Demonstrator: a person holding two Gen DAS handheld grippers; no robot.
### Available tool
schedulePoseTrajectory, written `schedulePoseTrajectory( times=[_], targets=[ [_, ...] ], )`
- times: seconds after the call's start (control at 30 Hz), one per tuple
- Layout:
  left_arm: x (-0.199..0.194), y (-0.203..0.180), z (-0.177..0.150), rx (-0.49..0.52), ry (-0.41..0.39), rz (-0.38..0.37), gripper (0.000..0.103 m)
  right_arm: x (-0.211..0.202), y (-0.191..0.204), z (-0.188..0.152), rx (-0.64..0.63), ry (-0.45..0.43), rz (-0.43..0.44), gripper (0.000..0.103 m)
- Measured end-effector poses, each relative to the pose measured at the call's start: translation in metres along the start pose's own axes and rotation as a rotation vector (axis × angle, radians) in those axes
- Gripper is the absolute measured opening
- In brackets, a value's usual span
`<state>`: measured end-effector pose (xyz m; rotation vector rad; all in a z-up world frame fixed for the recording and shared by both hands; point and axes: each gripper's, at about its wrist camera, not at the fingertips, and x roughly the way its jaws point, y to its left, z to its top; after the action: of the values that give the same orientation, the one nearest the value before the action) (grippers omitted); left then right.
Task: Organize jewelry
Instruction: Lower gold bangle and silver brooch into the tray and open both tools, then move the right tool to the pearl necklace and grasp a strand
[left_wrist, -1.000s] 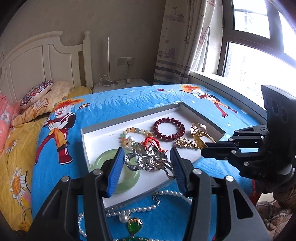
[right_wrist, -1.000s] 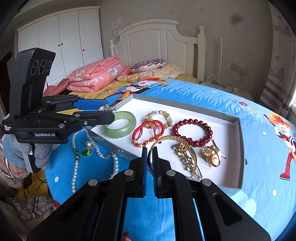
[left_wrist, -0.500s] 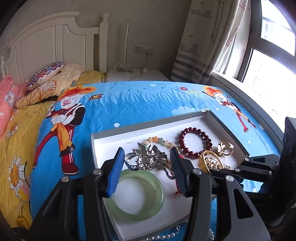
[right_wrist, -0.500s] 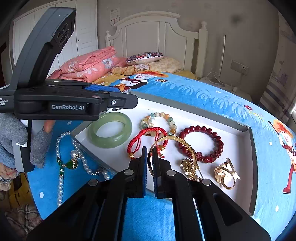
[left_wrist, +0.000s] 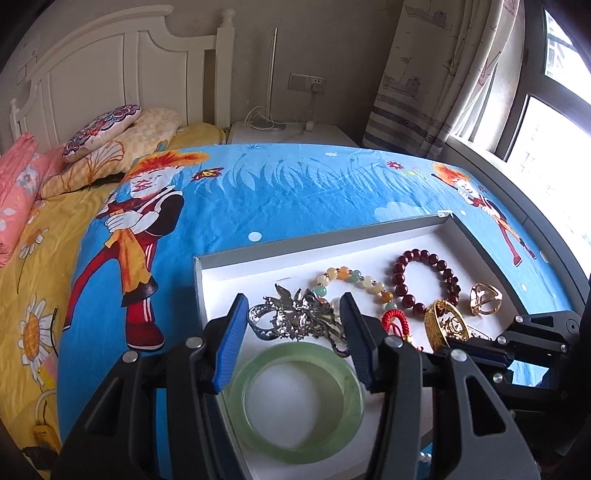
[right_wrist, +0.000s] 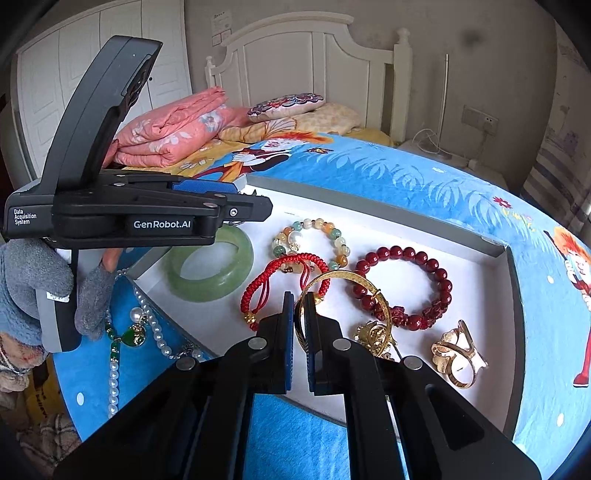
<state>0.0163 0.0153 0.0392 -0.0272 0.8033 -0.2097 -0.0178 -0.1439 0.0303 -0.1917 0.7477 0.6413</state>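
The left gripper (left_wrist: 291, 325) clamps a silver hair clip (left_wrist: 295, 319) lying sideways, nine to three o'clock, over the tray (left_wrist: 229, 266) (white inside). The right gripper (right_wrist: 300, 325) pinches a gold bangle (right_wrist: 347, 291) standing on edge.

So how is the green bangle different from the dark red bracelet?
The green bangle is one smooth, solid, pale see-through ring; the dark red bracelet is many small round beads strung together. The bangle's band looks thicker. The bangle lies at the tray's left end in the right camera's view, the bracelet further right. Both are round and lie flat in the white tray.
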Motion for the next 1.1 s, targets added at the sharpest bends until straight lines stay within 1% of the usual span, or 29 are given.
schedulePoseTrajectory(
  times=[0.07,0.13,0.23,0.27,0.3,0.33,0.43,0.6,0.77,0.87,1.0,1.1],
  targets=[
    [0.0,0.001,0.0,0.011,0.001,0.019,0.053,0.002,-0.001,0.0,0.002,0.007,-0.003,0.008],
    [-0.003,0.006,0.0,-0.002,-0.009,0.03,0.071,0.002,-0.004,0.0,0.019,0.009,-0.002,0.011],
    [-0.018,0.016,-0.001,-0.053,-0.048,0.024,0.08,-0.003,-0.011,-0.001,0.056,-0.018,0.006,0.027],
    [-0.023,0.017,-0.001,-0.063,-0.058,0.022,0.082,-0.006,-0.013,-0.002,0.069,-0.031,0.012,0.041],
    [-0.028,0.02,-0.002,-0.07,-0.069,0.023,0.085,-0.009,-0.015,-0.003,0.08,-0.046,0.016,0.059],
    [-0.033,0.021,-0.003,-0.074,-0.08,0.029,0.087,-0.012,-0.017,-0.004,0.089,-0.063,0.019,0.064],
    [-0.048,0.023,-0.011,-0.07,-0.107,0.049,0.089,-0.022,-0.018,-0.007,0.098,-0.1,0.031,0.065],
    [-0.076,0.022,-0.036,-0.056,-0.156,0.08,0.095,-0.034,-0.014,-0.016,0.107,-0.108,0.058,0.065],
    [-0.099,0.029,-0.07,-0.079,-0.185,0.113,0.097,-0.042,0.002,-0.025,0.07,-0.096,0.089,0.065],
    [-0.107,0.034,-0.088,-0.095,-0.192,0.139,0.097,-0.044,0.017,-0.03,0.033,-0.081,0.105,0.065],
    [-0.112,0.037,-0.105,-0.081,-0.204,0.203,0.098,-0.042,0.038,-0.037,-0.037,-0.046,0.1,0.065],
    [-0.111,0.042,-0.108,-0.093,-0.203,0.201,0.098,-0.037,0.051,-0.041,-0.076,0.012,0.078,0.065]
  ],
)
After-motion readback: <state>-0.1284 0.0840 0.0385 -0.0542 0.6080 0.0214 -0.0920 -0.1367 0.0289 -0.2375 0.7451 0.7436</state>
